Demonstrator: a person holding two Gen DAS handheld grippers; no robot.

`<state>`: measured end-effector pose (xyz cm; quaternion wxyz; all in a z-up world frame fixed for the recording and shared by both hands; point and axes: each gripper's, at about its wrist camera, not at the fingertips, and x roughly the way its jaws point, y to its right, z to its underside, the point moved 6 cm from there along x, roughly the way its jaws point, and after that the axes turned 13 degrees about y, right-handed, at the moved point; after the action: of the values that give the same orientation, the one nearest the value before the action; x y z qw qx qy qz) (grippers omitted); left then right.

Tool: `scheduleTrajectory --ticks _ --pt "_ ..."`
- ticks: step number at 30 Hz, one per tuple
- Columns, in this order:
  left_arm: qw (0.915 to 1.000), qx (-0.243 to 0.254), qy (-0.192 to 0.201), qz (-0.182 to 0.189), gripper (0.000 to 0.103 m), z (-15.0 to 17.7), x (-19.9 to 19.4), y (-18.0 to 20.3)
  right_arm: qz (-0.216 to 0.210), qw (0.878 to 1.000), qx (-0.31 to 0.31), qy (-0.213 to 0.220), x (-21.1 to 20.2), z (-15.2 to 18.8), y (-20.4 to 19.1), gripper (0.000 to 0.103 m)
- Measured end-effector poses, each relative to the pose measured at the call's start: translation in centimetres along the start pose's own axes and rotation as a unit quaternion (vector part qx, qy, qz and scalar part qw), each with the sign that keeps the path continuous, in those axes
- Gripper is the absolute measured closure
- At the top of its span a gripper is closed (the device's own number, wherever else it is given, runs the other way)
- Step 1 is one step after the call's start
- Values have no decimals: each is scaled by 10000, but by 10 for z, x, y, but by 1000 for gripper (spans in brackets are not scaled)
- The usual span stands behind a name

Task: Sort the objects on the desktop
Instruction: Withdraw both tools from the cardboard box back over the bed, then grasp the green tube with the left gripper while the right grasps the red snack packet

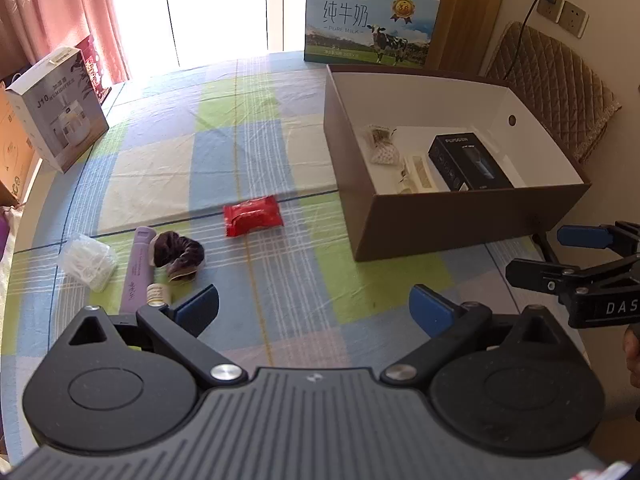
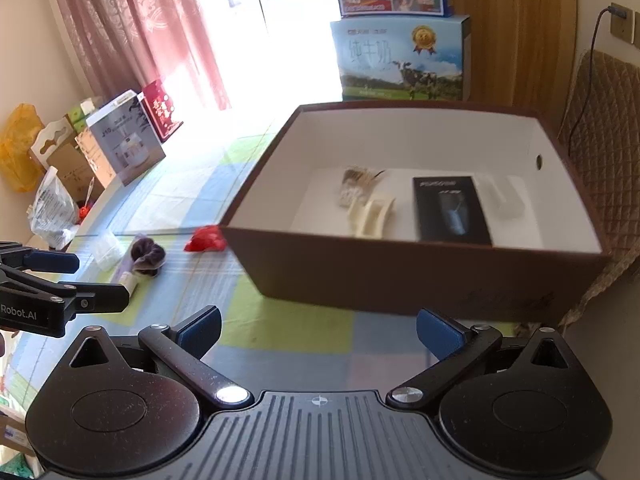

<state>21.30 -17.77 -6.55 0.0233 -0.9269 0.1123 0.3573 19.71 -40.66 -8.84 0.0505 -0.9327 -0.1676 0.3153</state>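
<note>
Hovering left claw (image 1: 314, 308) spread, right claw (image 2: 319, 330) spread

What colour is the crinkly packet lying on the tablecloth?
Red. The packet shows best in the left wrist view.

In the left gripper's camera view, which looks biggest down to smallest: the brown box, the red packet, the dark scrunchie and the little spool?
1. Brown box, by far.
2. Red packet and dark scrunchie look alike; unranked.
3. Little spool, smallest, though nearest the camera.
</note>
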Motion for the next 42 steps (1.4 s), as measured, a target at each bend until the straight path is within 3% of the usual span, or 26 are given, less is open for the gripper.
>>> scheduleTrajectory --ticks 27,35,42 --pt "9990 -195 -263 -304 3 45 -31 -138 -324 9988 156 -321 43 37 -138 2" --pt "9970 -381 -459 -485 4 68 -30 -187 -318 9982 233 -441 69 52 -167 2" --pt "9975 -336 -400 -469 8 74 -18 -212 -200 9977 386 -529 91 60 -176 2"
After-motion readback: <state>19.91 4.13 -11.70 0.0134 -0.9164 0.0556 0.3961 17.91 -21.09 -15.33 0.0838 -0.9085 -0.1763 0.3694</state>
